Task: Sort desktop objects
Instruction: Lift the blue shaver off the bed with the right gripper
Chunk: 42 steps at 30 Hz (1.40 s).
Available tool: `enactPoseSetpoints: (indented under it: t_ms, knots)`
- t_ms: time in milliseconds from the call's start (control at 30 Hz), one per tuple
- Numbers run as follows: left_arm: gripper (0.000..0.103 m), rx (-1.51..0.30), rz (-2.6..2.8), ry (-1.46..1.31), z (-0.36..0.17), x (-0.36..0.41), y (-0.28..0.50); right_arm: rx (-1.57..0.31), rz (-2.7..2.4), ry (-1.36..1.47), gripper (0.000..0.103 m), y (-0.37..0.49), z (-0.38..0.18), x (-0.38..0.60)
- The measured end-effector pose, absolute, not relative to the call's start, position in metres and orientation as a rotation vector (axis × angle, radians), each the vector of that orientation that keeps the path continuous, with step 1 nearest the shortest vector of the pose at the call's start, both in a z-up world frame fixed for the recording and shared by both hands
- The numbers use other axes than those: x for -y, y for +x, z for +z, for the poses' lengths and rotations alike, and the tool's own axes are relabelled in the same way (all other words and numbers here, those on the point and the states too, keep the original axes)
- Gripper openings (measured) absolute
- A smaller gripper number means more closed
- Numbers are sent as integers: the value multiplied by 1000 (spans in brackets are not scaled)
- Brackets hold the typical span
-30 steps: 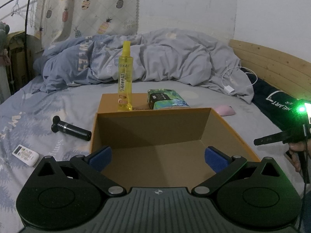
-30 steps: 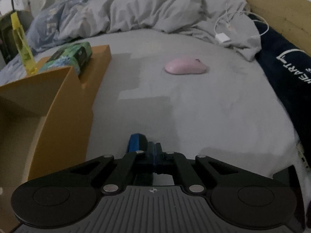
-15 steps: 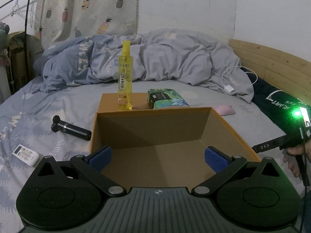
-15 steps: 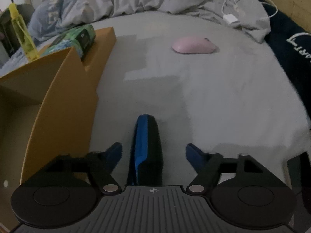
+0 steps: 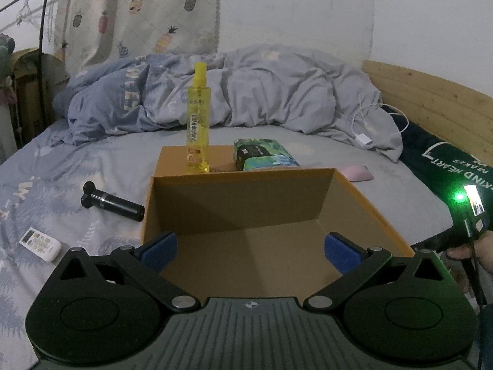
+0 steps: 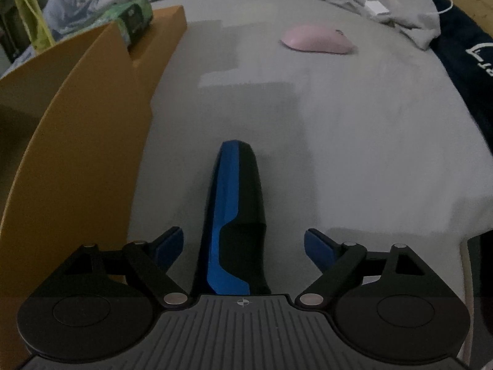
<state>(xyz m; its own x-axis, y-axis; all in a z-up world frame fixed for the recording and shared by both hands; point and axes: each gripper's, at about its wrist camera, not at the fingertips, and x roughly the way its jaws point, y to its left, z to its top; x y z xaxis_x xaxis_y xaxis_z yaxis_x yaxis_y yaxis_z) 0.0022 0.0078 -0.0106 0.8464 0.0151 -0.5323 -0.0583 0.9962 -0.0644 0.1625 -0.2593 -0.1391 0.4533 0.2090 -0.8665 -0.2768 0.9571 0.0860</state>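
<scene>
My left gripper (image 5: 250, 246) hangs open over an orange cardboard box (image 5: 240, 191) with nothing in it. On the box's far flap stand a yellow spray bottle (image 5: 198, 123) and a green tissue pack (image 5: 262, 154). My right gripper (image 6: 243, 237) points down at the grey sheet just right of the box (image 6: 77, 141). Its jaws are opening. A blue and black elongated object (image 6: 237, 203) lies on the sheet between them, with a gap to each pad. A pink mouse (image 6: 317, 41) rests farther up the bed.
A black cylinder-shaped device (image 5: 114, 205) and a white remote (image 5: 40, 244) lie left of the box. A crumpled grey duvet (image 5: 246, 92), a white charger cable (image 5: 366, 137), a dark pillow (image 5: 446, 166) and the wooden headboard (image 5: 431, 104) bound the far and right sides.
The right jaws went from shut to wide apart, and the gripper tilted down and sank, so the blue and black object now lies between them. The left gripper stayed still.
</scene>
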Motion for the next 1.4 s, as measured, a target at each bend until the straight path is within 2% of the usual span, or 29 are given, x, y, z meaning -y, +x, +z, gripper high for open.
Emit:
enactPoseSetpoints:
  t_ms: [233, 367, 500, 667, 1400]
  knots:
    - [103, -566, 37, -78, -11, -7, 3, -1063, 322, -83, 86, 159, -141, 256]
    - [103, -569, 40, -80, -11, -8, 3, -1069, 324, -98, 74, 157, -144, 255]
    - [103, -571, 38, -79, -11, -8, 3, -1068, 322, -103, 67, 157, -145, 255]
    - [103, -576, 35, -73, -12, -7, 3, -1057, 327, -98, 49, 157, -144, 253]
    - [103, -568, 47, -82, -10, -10, 2, -969, 311, -133, 46, 153, -133, 243]
